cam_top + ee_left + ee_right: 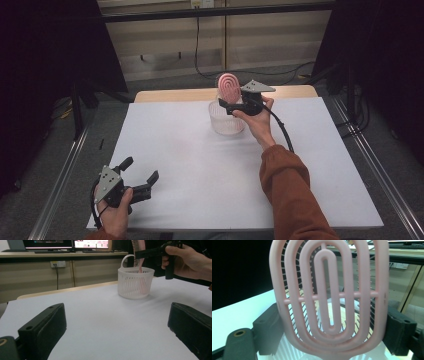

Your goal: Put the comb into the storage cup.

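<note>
The big white table top (pixel 200 165) holds everything. The person's right arm in a rust-orange sleeve (pixel 287 190) reaches far across it, with the right hand (pixel 257 120) lifted over the white plastic basket with thin slats and a loop handle (pixel 226 120) near the far edge. The right claw (pixel 231 104) lies level and points to the left side of the table in the high view. Its two black jaws sit on each side of the pink plastic hairbrush with an oval head of looped rings (pixel 229 86). They stand wide apart, and they look like they pinch the edges of the brush head in the right gripper view (pixel 329 297). The brush stands upright, its head above the basket rim and its handle going down inside.

The left hand (pixel 116 212) rests low at the near left corner of the table. The left claw (pixel 141 176) is wide open and holds nothing.

The brush handle is blurry behind the basket slats, and its tip cannot be seen
</note>
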Demonstrator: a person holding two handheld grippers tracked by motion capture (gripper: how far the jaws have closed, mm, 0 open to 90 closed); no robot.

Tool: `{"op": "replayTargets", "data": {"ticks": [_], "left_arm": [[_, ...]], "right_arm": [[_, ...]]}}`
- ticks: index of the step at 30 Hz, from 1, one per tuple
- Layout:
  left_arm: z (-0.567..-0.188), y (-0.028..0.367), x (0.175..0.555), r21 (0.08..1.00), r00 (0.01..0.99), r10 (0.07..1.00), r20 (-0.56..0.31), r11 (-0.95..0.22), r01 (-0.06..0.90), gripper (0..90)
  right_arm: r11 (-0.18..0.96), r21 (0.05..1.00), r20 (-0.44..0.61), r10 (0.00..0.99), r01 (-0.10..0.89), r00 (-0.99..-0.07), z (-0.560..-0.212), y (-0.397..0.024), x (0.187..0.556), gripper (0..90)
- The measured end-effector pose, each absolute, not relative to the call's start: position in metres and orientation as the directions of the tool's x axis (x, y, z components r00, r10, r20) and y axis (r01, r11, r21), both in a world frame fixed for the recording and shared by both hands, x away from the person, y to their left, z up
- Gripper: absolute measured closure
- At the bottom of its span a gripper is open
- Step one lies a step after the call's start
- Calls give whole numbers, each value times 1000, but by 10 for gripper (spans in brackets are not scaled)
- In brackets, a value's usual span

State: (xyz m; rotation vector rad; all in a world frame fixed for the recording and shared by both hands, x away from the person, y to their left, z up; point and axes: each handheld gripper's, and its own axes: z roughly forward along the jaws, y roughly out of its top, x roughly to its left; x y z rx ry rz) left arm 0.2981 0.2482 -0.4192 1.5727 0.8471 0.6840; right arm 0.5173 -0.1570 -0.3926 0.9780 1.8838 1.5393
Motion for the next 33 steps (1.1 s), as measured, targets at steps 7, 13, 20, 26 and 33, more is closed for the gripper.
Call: {"op": "replayTargets", "data": {"ticks": [7, 13, 20, 26, 33], "left_arm": [[-419, 248, 298, 986, 566, 824, -19, -78, 148, 19], [-419, 249, 299, 986, 570, 821, -24, -75, 151, 20], [-419, 248, 298, 986, 570, 821, -24, -74, 149, 19], [-419, 249, 298, 986, 568, 823, -25, -74, 150, 20], [-419, 249, 298, 986, 570, 822, -20, -79, 148, 19]], "right_arm": [[84, 971, 70, 795, 224, -602, -395, -156, 520, 161], [102, 968, 61, 790, 228, -610, -393, -149, 523, 152], [107, 965, 62, 792, 239, -607, -395, -138, 526, 147], [124, 962, 57, 777, 241, -627, -397, -133, 525, 140], [136, 960, 51, 776, 246, -629, -399, -130, 524, 151]]}}
